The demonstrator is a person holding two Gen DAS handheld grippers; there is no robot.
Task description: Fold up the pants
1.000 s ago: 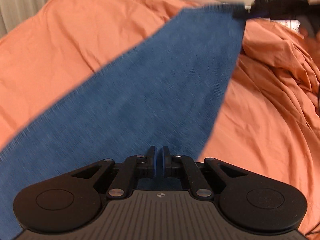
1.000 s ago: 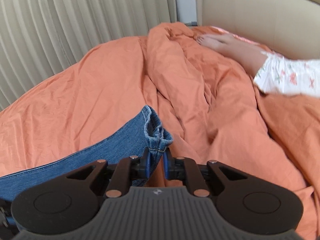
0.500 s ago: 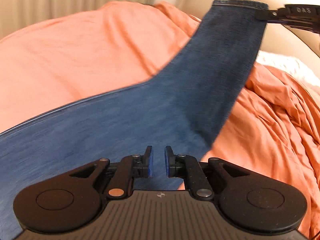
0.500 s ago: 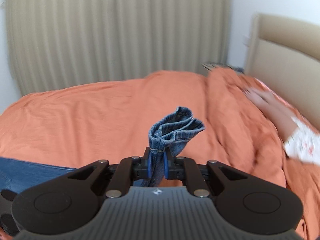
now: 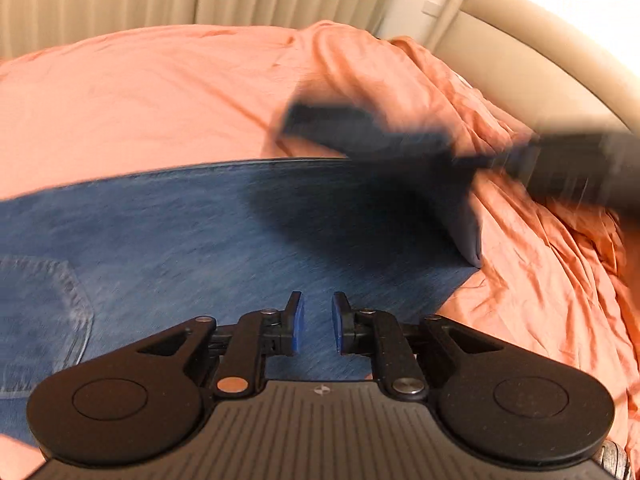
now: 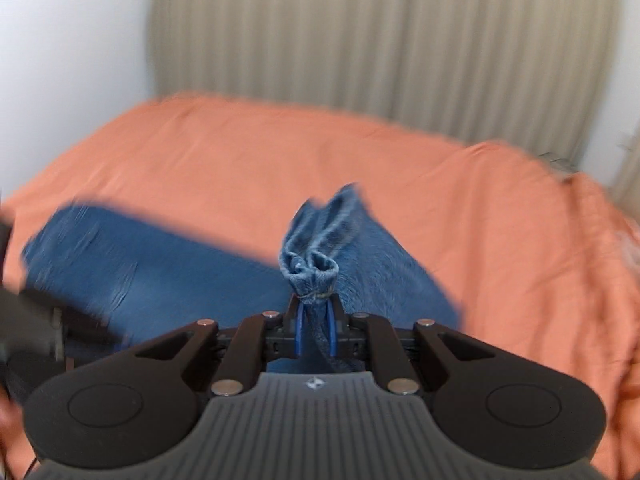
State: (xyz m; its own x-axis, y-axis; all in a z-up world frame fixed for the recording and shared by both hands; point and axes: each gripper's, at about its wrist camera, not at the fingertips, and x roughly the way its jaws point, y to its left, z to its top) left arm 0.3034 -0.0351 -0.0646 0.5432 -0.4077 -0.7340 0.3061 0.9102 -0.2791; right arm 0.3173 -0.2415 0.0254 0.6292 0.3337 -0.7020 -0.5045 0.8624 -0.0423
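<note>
Here the jeans point(image 5: 192, 240) lie flat across the orange bedspread point(image 5: 140, 92), back pocket at the left. The left gripper point(image 5: 316, 324) hovers above the denim, jaws spread and empty. The right gripper point(image 6: 314, 330) pinches the bunched hem of one leg, which appears lifted over the flat part; motion blur obscures detail.
</note>
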